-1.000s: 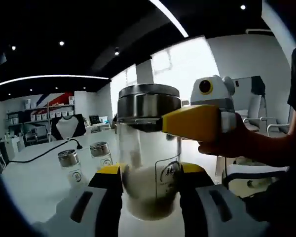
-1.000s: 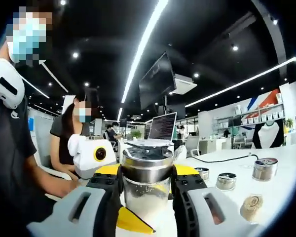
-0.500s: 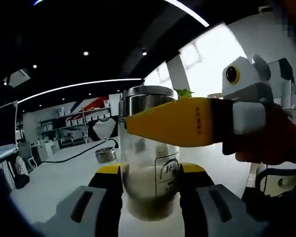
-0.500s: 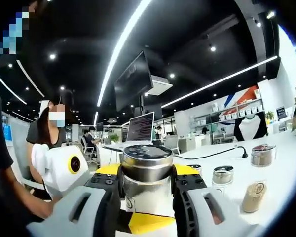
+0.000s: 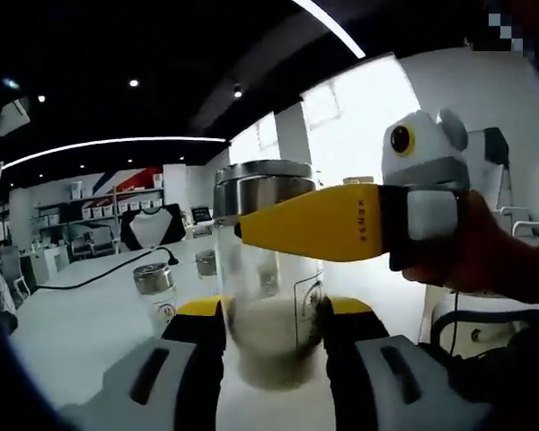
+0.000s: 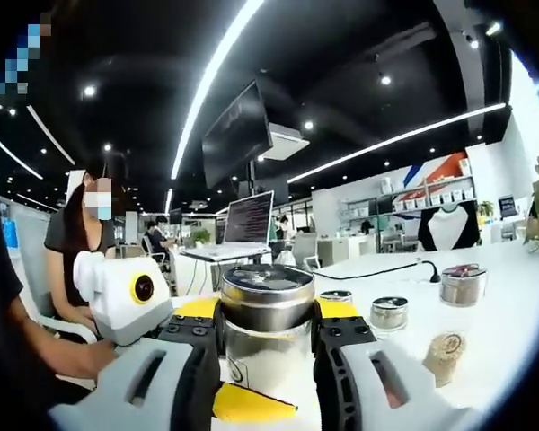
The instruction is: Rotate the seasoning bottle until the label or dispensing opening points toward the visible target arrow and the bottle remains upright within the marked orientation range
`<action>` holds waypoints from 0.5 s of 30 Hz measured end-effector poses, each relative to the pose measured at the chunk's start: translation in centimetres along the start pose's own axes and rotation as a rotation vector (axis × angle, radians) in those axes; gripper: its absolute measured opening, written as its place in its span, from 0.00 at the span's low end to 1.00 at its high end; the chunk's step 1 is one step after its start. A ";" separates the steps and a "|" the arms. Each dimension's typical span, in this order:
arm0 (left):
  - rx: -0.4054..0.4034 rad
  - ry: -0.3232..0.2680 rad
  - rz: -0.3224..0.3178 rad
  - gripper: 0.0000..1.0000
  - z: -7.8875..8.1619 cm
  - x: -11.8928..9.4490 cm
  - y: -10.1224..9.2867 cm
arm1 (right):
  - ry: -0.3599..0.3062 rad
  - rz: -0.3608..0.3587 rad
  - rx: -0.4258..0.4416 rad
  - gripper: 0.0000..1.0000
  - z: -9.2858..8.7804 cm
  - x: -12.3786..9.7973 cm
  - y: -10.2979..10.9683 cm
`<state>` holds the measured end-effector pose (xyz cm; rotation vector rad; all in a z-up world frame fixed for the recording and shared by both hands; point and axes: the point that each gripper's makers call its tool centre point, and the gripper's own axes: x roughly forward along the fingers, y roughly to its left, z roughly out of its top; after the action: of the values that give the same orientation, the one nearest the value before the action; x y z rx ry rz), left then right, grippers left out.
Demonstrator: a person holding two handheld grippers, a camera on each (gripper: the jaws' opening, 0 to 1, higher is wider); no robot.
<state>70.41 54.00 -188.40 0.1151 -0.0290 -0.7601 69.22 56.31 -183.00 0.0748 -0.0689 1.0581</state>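
Only thing reading clearly is tiny dark lettering running sideways along the right gripper's yellow jaw in the left gripper view; I'm reading it as "KENKS", not sure. The bottle (image 5: 271,296) is showing a round printed emblem with characters on its glass, too blurry to read. Nothing's reading in the right gripper view.

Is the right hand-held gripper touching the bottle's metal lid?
Touching. The right gripper view shows the right hand-held gripper pressing both sides of the metal lid.

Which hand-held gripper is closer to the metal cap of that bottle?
Right. The right hand-held gripper clamps the metal cap itself; the left hand-held gripper grips lower, around the seasoning bottle glass body.
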 end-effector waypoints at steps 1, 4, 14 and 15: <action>-0.005 -0.004 -0.011 0.44 0.1 0.0 -0.1 | 0.003 0.001 -0.005 0.36 0.0 -0.1 -0.1; -0.026 -0.022 -0.035 0.46 0.6 -0.1 -0.2 | 0.004 -0.005 -0.017 0.36 0.2 -0.8 -0.6; -0.091 0.008 -0.055 0.67 -0.3 -0.4 1.1 | 0.020 -0.054 -0.060 0.36 0.9 -3.4 -3.9; -0.096 0.008 -0.052 0.70 -0.3 -0.5 1.3 | 0.020 -0.057 -0.064 0.36 1.0 -3.7 -4.2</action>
<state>70.99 55.31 -188.57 0.0276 0.0185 -0.8114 71.09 50.95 -182.50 0.0081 -0.0815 0.9987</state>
